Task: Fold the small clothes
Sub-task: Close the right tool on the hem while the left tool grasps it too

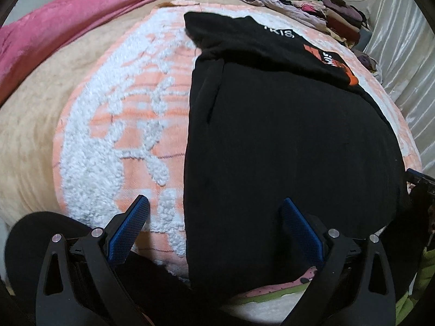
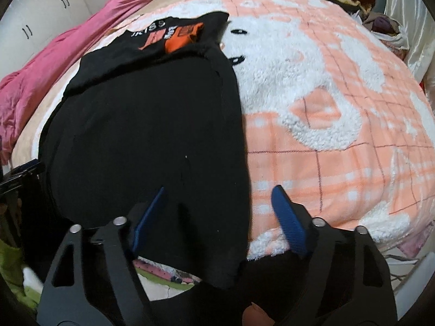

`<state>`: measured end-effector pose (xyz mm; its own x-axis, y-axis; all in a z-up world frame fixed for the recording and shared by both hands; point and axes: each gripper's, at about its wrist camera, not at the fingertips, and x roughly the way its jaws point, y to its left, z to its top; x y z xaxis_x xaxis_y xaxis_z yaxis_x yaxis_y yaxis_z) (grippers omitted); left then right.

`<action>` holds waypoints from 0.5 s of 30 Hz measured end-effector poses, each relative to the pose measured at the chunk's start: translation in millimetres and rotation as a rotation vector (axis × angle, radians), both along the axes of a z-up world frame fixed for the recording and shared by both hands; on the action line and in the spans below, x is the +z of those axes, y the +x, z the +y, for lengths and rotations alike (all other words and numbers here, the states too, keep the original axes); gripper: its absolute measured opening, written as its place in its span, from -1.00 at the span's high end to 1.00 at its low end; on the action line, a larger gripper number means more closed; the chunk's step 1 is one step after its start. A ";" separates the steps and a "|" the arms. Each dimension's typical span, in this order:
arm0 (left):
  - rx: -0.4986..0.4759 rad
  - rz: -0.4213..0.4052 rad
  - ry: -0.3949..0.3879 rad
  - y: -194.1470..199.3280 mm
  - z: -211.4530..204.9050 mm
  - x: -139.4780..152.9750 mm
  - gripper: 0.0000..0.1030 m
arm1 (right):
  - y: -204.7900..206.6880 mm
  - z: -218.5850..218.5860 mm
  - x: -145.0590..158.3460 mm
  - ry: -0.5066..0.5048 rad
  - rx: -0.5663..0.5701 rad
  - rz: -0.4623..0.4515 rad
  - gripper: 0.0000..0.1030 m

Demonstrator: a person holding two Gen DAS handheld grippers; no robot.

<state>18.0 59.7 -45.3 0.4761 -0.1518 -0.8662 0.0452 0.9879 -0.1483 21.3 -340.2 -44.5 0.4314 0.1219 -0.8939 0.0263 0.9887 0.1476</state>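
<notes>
A black garment point(image 1: 285, 141) with an orange and white print point(image 1: 334, 59) lies spread on a peach and white fleece blanket point(image 1: 114, 125); its far part is folded over. My left gripper point(image 1: 214, 214) is open, its jaws straddling the garment's near left edge. In the right wrist view the same garment point(image 2: 146, 125) lies left of centre, print point(image 2: 174, 36) at the far end. My right gripper point(image 2: 220, 206) is open over the garment's near right edge, which hangs off the bed's front. The other gripper shows at each frame's side edge point(image 1: 421, 182).
A pink quilt point(image 1: 68, 30) lies along the far left of the bed. Piles of folded and loose clothes point(image 1: 320, 5) sit at the far right, by a white satin curtain point(image 1: 402, 54). White cupboards point(image 2: 40, 13) stand at the back left.
</notes>
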 end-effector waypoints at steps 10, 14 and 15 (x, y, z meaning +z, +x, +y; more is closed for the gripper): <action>0.011 0.009 -0.027 -3.9 3.9 -1.7 -0.87 | -5.1 -2.1 7.9 0.111 0.048 -0.047 0.93; 0.006 0.017 -0.014 -3.6 1.4 -4.1 -0.75 | -6.2 -10.6 25.9 0.214 0.040 -0.125 0.93; 0.008 0.018 -0.013 -3.5 1.1 -4.6 -0.67 | -5.8 -12.8 30.8 0.235 0.036 -0.142 0.93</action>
